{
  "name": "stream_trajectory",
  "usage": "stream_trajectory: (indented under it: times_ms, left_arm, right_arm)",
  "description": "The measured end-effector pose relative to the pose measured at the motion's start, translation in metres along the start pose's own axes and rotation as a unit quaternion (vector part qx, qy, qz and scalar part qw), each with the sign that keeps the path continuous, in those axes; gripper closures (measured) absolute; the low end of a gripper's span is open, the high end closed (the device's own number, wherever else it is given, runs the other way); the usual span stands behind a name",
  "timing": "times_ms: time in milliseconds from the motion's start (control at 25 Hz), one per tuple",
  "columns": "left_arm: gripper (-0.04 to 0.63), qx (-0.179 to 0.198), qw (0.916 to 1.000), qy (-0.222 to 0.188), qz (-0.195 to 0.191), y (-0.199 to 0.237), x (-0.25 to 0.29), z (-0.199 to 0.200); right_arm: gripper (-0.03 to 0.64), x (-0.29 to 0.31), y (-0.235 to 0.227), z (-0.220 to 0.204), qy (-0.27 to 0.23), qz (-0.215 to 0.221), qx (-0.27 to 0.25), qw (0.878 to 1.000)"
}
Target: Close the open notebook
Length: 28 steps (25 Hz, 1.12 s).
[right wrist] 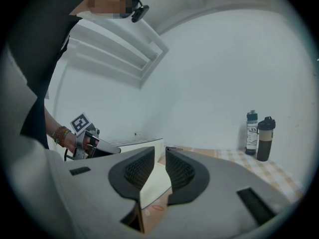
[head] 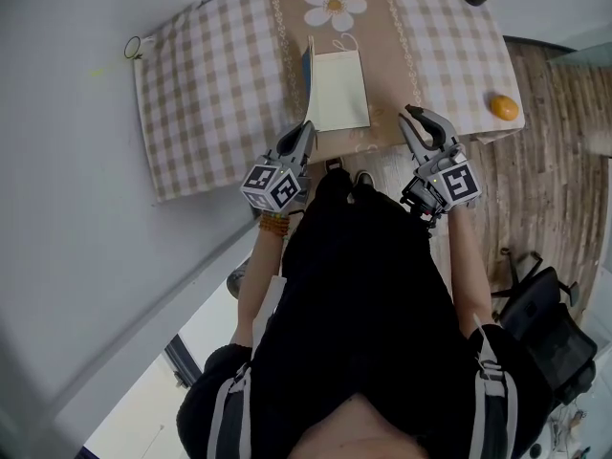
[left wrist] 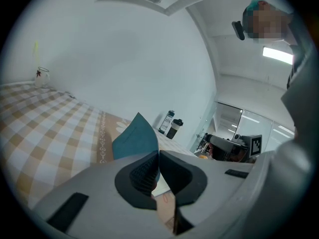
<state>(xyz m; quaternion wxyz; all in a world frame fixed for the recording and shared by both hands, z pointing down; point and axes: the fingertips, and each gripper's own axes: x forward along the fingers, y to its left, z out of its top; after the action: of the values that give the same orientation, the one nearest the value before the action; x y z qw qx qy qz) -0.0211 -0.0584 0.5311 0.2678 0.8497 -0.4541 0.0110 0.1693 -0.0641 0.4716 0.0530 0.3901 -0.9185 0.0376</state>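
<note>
My left gripper [head: 307, 128] has its jaws closed on the teal-covered paper notebook [head: 339, 89], holding its cover raised. The right gripper [head: 413, 116] has its jaws slightly apart and empty.

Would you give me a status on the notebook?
Left gripper shut beside raised teal cover; right gripper slightly open, empty. Cream-paged notebook half open. Nothing on pages.

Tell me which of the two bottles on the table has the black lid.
The wider bottle, on the right in the right gripper view; the slimmer bottle beside it has a teal cap and a printed label.
</note>
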Motion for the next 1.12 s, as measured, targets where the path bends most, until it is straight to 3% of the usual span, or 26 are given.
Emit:
stream_trajectory:
  times_ms: [120, 800, 1000, 1120]
  left_arm:
    - [0.574, -0.014, 0.9999, 0.005, -0.001, -0.007, 0.003, -0.005]
    - [0.575, -0.009, 0.998, 0.056, -0.026, -0.027, 0.039, -0.041]
    - [0.575, -0.022, 0.9965, 0.073, -0.033, -0.03, 0.052, -0.052]
    - [0.575, -0.008, 0.996, 0.078, -0.042, -0.025, 0.056, -0.063]
  right_arm:
    - [0.543, -0.003, -0.001, 0.004, 0.007, 0.006, 0.0, 1.0]
    - [0.543, -0.013, -0.002, 0.003, 0.006, -0.001, -0.007, 1.0]
    - [0.543, -0.02, -0.007, 0.001, 0.014, -0.009, -0.009, 1.0]
    - [0.543, -0.023, -0.003, -0.008, 0.002, -0.019, -0.02, 1.0]
